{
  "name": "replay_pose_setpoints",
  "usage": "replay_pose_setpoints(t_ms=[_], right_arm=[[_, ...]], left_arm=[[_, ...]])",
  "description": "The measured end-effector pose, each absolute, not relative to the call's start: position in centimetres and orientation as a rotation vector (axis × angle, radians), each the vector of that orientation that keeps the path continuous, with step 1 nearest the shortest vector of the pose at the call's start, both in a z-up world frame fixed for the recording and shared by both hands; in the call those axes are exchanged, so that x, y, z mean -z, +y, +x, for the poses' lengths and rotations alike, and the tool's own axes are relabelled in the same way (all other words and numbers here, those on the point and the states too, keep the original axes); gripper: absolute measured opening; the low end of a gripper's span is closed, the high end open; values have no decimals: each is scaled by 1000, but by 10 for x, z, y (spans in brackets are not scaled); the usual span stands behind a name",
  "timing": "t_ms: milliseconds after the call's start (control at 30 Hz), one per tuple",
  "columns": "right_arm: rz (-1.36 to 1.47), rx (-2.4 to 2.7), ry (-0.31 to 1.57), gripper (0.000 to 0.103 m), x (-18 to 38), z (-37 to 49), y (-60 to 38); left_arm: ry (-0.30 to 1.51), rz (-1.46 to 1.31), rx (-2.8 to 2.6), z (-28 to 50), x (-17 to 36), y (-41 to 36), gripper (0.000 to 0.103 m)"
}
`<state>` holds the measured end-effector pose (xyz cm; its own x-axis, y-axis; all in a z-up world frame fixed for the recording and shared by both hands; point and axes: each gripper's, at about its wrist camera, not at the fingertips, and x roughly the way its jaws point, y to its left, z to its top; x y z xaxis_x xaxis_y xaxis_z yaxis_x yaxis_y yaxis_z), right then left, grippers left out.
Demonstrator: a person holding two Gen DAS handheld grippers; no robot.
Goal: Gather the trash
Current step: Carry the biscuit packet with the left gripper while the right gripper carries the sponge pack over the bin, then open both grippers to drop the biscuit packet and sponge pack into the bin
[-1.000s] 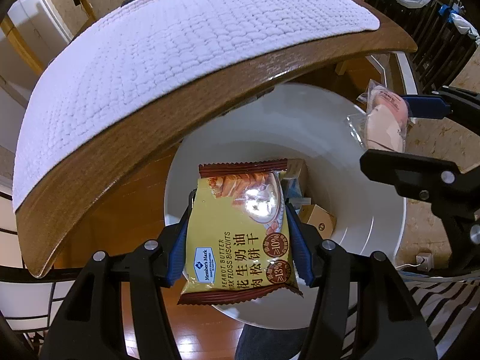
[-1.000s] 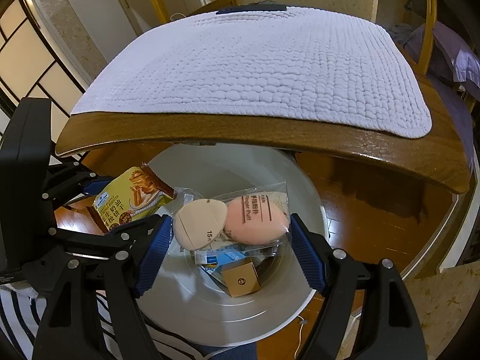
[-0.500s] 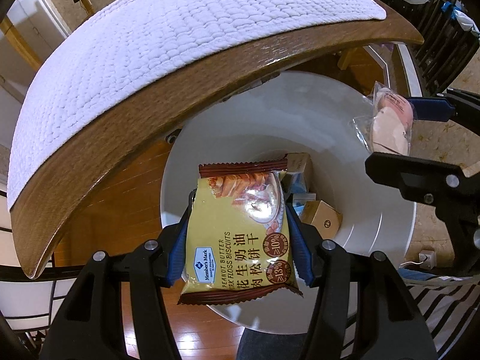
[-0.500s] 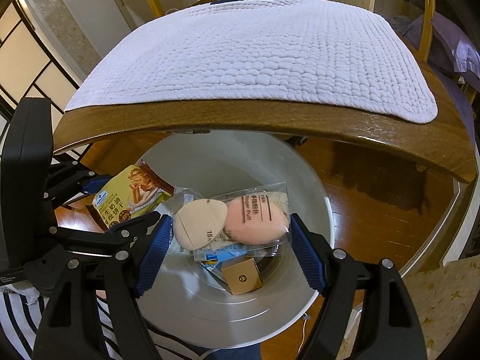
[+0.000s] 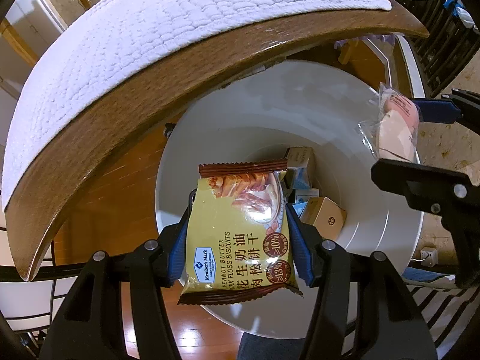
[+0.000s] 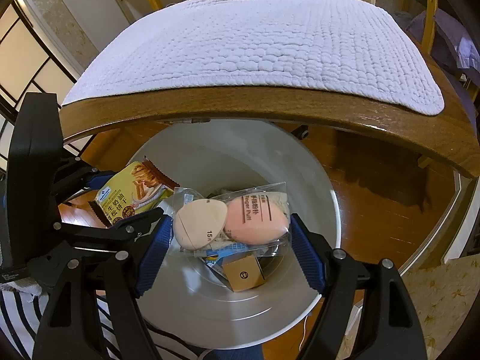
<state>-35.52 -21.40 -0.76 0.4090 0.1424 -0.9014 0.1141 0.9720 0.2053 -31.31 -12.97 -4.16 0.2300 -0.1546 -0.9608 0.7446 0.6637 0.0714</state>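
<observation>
Left gripper [image 5: 238, 231]: pads pinch the biscuit pack [image 5: 240, 234] by its two side edges; the pack hangs flat between them, so it can fall straight once let go.
Right gripper [image 6: 231, 240]: pads clamp the puff bag [image 6: 231, 219] at its left and right ends; the clear bag spans the gap.
Bin [image 6: 300, 309]: white and round, on the wood floor under the near edge of the table [image 6: 270, 105].
Position: both loads hang over the bin mouth, biscuit pack left, puff bag right, just beside each other.
Bin contents: a small box [image 6: 244, 273] and blue-printed wrappers lie at the bottom.
Pointing: both grippers aim steeply down, so the loads should drop inside.
Step judged: release is next; neither item is in the bin yet.
Risk: the light pack may catch the rim.
</observation>
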Motion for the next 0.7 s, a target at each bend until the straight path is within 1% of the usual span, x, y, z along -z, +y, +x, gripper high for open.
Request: replay_pose_setpoints(t_ms=[700], right_arm=[[252, -13, 1176, 76, 26, -350, -213]], left_arm=[[1206, 615, 676, -304, 61, -137, 59]])
